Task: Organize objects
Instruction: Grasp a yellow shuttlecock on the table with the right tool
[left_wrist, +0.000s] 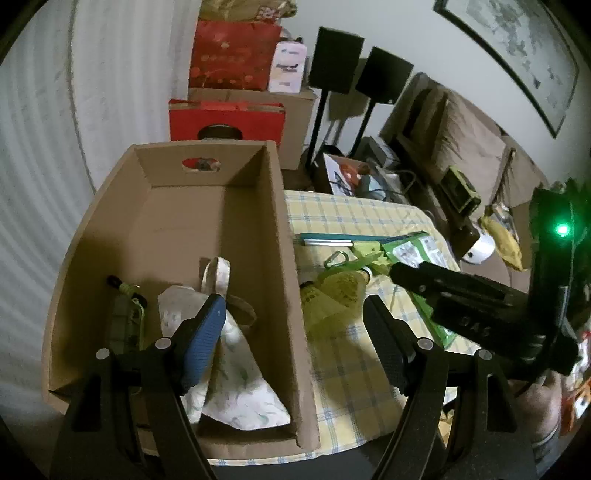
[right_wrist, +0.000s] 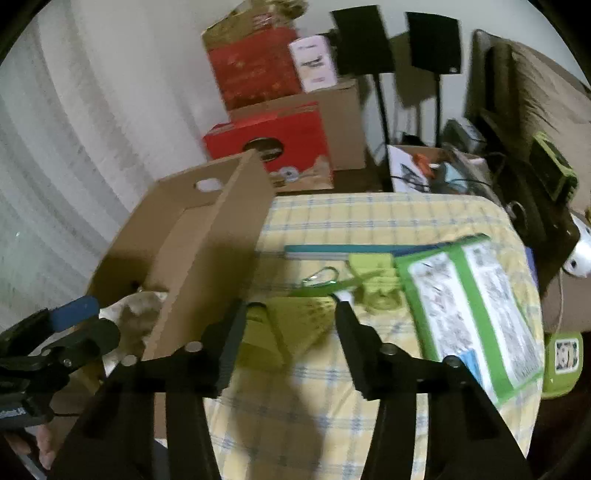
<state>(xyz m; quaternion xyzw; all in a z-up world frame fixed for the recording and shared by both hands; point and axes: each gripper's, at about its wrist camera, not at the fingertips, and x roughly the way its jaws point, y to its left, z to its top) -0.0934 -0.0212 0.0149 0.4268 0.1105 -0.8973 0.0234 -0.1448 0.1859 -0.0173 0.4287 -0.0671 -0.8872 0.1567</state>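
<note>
Left gripper (left_wrist: 295, 332) fingers spread, straddling box wall (left_wrist: 291, 295); right gripper (right_wrist: 291, 332) fingers spread around yellow pouch (right_wrist: 280, 325).

The right wrist view is smeared by motion: print on the green booklet (right_wrist: 469, 314) at the table's right edge is unreadable. The cardboard box's (right_wrist: 207, 258) near wall hides most of the floral cloth bag (right_wrist: 129, 306) inside.

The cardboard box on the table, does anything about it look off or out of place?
The cardboard box looks intact and upright. Inside, a white cloth bag lies crumpled beside a green strap item. Nothing looks spilled or damaged.
</note>
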